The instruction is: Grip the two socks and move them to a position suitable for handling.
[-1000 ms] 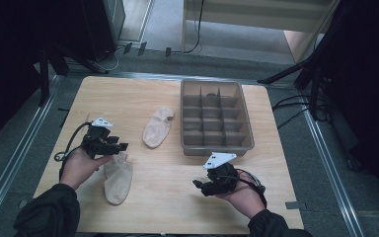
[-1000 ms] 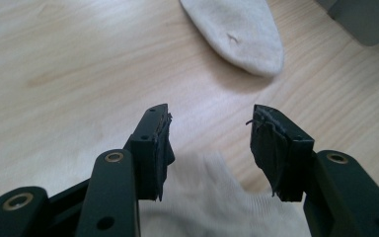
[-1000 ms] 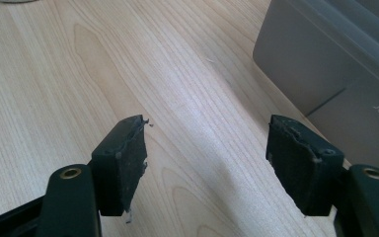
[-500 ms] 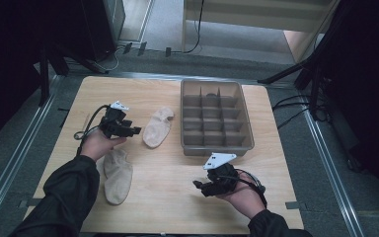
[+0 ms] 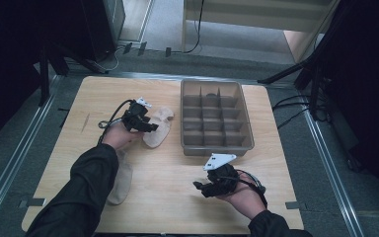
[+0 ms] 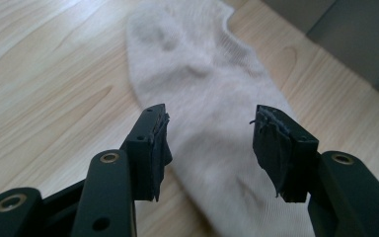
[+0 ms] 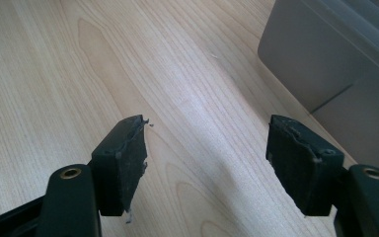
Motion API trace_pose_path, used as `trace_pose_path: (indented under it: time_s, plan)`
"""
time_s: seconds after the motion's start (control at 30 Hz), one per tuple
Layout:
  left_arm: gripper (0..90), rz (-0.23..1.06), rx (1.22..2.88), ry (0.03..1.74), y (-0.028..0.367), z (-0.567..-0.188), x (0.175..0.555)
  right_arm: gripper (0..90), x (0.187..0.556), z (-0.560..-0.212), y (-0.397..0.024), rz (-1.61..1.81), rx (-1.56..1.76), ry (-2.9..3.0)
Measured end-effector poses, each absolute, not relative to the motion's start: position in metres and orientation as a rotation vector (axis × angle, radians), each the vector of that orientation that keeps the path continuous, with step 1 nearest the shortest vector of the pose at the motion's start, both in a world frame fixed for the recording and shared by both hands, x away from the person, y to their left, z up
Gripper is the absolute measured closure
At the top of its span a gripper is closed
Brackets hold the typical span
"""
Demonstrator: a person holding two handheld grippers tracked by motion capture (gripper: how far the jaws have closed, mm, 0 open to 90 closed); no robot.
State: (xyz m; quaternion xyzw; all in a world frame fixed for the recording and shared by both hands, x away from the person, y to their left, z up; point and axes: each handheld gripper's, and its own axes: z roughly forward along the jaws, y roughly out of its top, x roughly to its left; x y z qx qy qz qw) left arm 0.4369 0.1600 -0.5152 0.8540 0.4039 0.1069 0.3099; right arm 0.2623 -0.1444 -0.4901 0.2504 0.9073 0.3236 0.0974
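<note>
Beige sock [image 6: 212, 98], soft knit, lying flat, slightly creased

Bare desk [image 5: 177, 182] open between left claw [image 6: 209, 148] and right claw [image 7: 207, 158]. Beige sock [image 6: 212, 98] flat directly under left claw, no hindrance. Grey divided tray [image 5: 216, 118] walling off ground beyond right claw.

Two beige socks lie on one wooden tabletop [image 5: 177, 187]: the first sock [image 5: 159, 127] near the tray, the second sock [image 5: 121, 178] nearer the person. One grey divided tray [image 5: 217, 148] stands there, holding twelve compartments, three across and four deep
</note>
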Motion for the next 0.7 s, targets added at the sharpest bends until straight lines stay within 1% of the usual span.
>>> trace_pose_path:
  time_s: [0.13, 0.17, 0.3, 0.33, 0.4, 0.5, 0.63, 0.7]
  plan:
    - [46.7, 0.293, 2.292, 1.070, 0.150, -0.526, 0.440, 31.6, 0.262, -0.490, -0.145, 0.957, 0.737, 2.686]
    - [46.8, 0.307, 2.280, 1.070, 0.150, -0.528, 0.440, 31.6, 0.262, -0.489, -0.145, 0.957, 0.737, 2.686]
    - [51.4, 0.331, 2.274, 1.073, 0.150, -0.529, 0.440, 31.6, 0.262, -0.489, -0.146, 0.957, 0.739, 2.684]
    - [55.0, 0.337, 2.286, 1.063, 0.150, -0.529, 0.439, 31.6, 0.262, -0.489, -0.146, 0.955, 0.741, 2.684]
    - [58.5, 0.343, 2.295, 1.058, 0.149, -0.528, 0.439, 31.6, 0.262, -0.489, -0.146, 0.953, 0.738, 2.684]
    - [66.3, 0.344, 2.298, 1.075, 0.149, -0.527, 0.438, 31.6, 0.261, -0.489, -0.145, 0.935, 0.726, 2.682]
    - [83.5, 0.321, 2.300, 1.116, 0.150, -0.525, 0.438, 31.6, 0.260, -0.489, -0.145, 0.922, 0.720, 2.677]
    - [85.8, 0.290, 2.300, 1.151, 0.151, -0.524, 0.439, 31.6, 0.260, -0.489, -0.145, 0.921, 0.720, 2.676]
